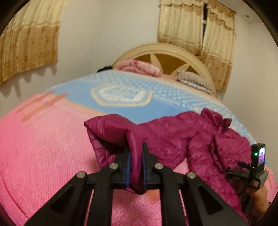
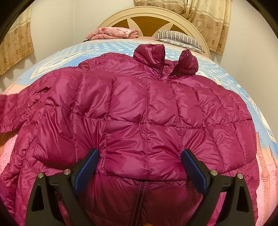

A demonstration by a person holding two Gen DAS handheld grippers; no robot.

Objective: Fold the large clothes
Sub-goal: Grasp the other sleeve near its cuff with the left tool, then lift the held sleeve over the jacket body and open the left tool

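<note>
A magenta quilted puffer jacket (image 2: 142,111) lies spread on the bed, hood (image 2: 165,57) toward the headboard. My left gripper (image 1: 136,151) is shut on the jacket's left sleeve (image 1: 113,132) and holds its cuff lifted above the bedspread. My right gripper (image 2: 139,154) is open, its blue-padded fingers (image 2: 86,166) astride a folded-up part of the jacket near the zipper (image 2: 139,200), resting on the fabric without pinching it. The right gripper's body and the hand holding it show at the right edge of the left wrist view (image 1: 250,170).
The bed has a pink and blue bedspread (image 1: 43,147). A folded pink blanket (image 2: 113,33) and a striped pillow (image 2: 177,38) lie by the cream headboard (image 2: 147,12). Curtains (image 1: 196,27) hang on the wall behind.
</note>
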